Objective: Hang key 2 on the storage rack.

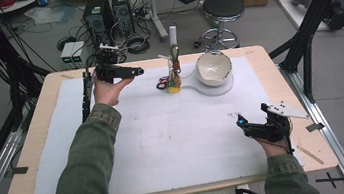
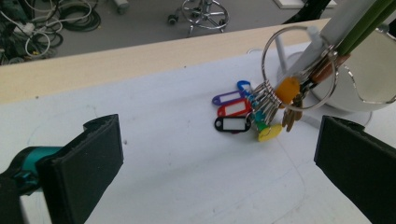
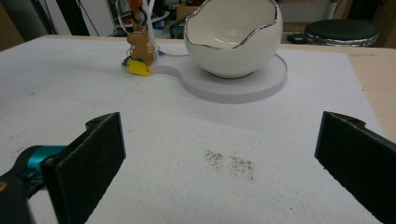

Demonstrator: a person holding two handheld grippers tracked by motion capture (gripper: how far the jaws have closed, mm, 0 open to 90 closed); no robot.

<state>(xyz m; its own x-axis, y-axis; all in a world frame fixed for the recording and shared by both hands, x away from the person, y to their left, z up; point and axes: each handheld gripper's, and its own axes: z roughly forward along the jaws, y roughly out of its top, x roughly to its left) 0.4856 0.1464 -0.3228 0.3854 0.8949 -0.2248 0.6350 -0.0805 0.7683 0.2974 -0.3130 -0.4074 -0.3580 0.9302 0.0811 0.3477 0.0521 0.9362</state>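
Table (image 1: 42, 159): a pale wooden top is spread with a white mat (image 1: 165, 138), which takes up the middle of the high view.
Bowl stand (image 1: 226, 87): a white egg-shaped bowl (image 1: 214, 67) is set on a round white base at upper centre, with a thin post rising at the base's left end.
Left gripper (image 1: 140, 72): it is held raised at upper left of the high view, jaws spread wide and empty, aimed toward the post.
Right gripper (image 1: 240, 121): it is rested low at lower right, jaws likewise wide apart, nothing gripped.
Key bunch (image 2: 261, 112): a large ring is hung on the post at upper right of the left gripper view; coloured tags (image 2: 232, 111) are fanned onto the mat just beside the base.
Step in hand: an approach to the keys is judged to be under way, with no contact made.
Next move: the left gripper would need to be carried closer and closed on the ring or tags, then lifted clear of the post.
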